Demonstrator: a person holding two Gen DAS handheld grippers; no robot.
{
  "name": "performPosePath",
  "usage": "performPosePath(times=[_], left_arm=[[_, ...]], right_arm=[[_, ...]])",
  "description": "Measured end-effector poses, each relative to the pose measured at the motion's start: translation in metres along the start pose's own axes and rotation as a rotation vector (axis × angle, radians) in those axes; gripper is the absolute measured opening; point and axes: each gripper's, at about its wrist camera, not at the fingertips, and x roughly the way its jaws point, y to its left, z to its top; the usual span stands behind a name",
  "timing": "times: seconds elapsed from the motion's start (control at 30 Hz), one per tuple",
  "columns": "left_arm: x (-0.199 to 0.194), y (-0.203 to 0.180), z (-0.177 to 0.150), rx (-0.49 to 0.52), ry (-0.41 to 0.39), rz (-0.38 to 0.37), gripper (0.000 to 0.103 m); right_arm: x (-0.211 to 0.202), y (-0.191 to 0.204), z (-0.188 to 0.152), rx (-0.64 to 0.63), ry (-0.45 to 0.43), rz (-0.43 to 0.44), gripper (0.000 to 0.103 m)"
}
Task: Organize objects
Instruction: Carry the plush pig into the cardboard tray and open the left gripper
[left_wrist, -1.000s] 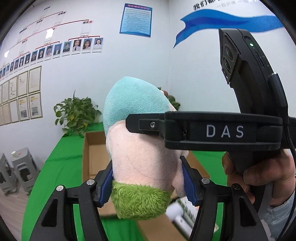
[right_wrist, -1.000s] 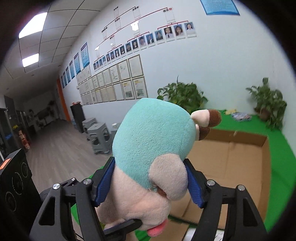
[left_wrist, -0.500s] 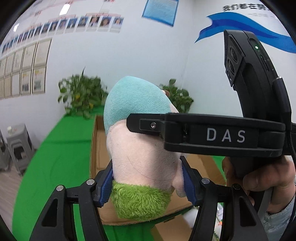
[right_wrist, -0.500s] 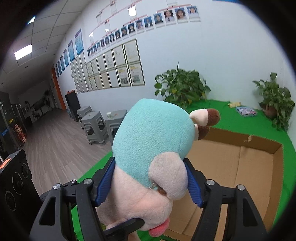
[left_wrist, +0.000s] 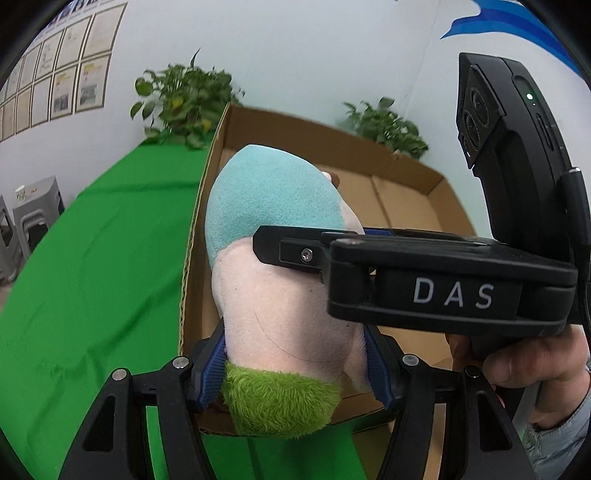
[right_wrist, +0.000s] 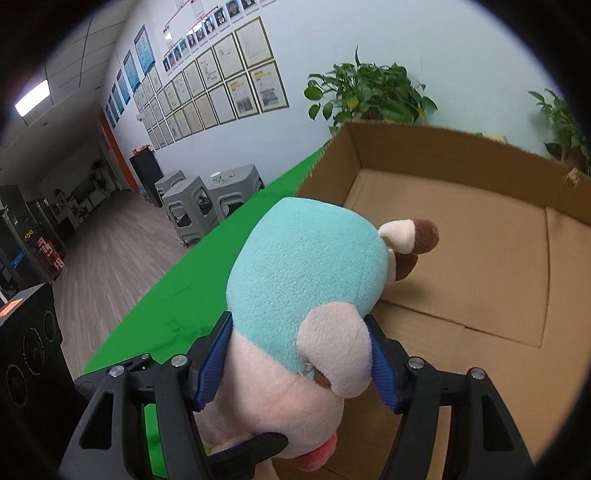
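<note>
Plush toy (left_wrist: 280, 258) clamped by both left gripper (left_wrist: 295, 365) and right gripper (right_wrist: 301, 365), frame centre, above cardboard box (right_wrist: 461, 280); evidently positioned for deposit.

L hand-held gripper (left_wrist: 295, 365): blue pads clamp plush toy (left_wrist: 280, 258), lower ctr | toy: teal top, pink mid, green fuzz btm | R hand-held gripper (left_wrist: 424, 284) "DAS", ctr-right, finger on toy's pink side | cardboard box (left_wrist: 406, 199) open, behind toy | green tabletop (left_wrist: 92, 258) left | plants (left_wrist: 184, 103) upper left
</note>
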Motion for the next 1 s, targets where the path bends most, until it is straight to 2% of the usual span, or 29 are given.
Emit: performPosePath(times=[0.13,0.33,0.43,0.5,0.7,0.8,0.83,0.93,0.97,1.0], left_arm=[[0.008,0.003,-0.016,-0.016,0.021,0.02,0.062],[-0.007,-0.001,-0.025,0.026,-0.018,0.068,0.063],[-0.013,-0.001,-0.021,0.042,-0.029,0.079,0.053],[-0.011,0.003,-0.022,0.018,-0.027,0.103,0.047],[-0.02,0.002,-0.023,-0.042,-0.011,0.089,0.041],[-0.017,0.007,-0.02,-0.058,0.0,0.097,0.041],[-0.016,0.009,-0.017,-0.066,0.003,0.096,0.041],[-0.018,0.006,-0.015,-0.062,0.001,0.104,0.044],[-0.02,0.004,-0.015,-0.055,-0.002,0.112,0.047],[-0.025,0.0,-0.017,-0.044,-0.007,0.127,0.048]], right_arm=[[0.011,0.0,-0.005,0.007,0.016,0.014,0.065],[0.02,-0.001,-0.008,0.014,0.034,0.026,0.065],[0.024,0.001,-0.009,0.018,0.047,0.005,0.065],[0.025,0.011,-0.007,0.008,0.056,-0.037,0.066],[0.022,0.022,-0.005,0.036,0.089,-0.122,0.077],[0.0,0.021,-0.004,0.066,0.057,-0.108,0.078],[-0.019,0.021,-0.005,0.064,0.022,-0.116,0.079],[-0.077,0.017,-0.013,0.058,-0.088,-0.167,0.089],[-0.091,0.013,-0.017,0.068,-0.11,-0.182,0.101],[-0.109,0.009,-0.025,0.08,-0.136,-0.197,0.102]])
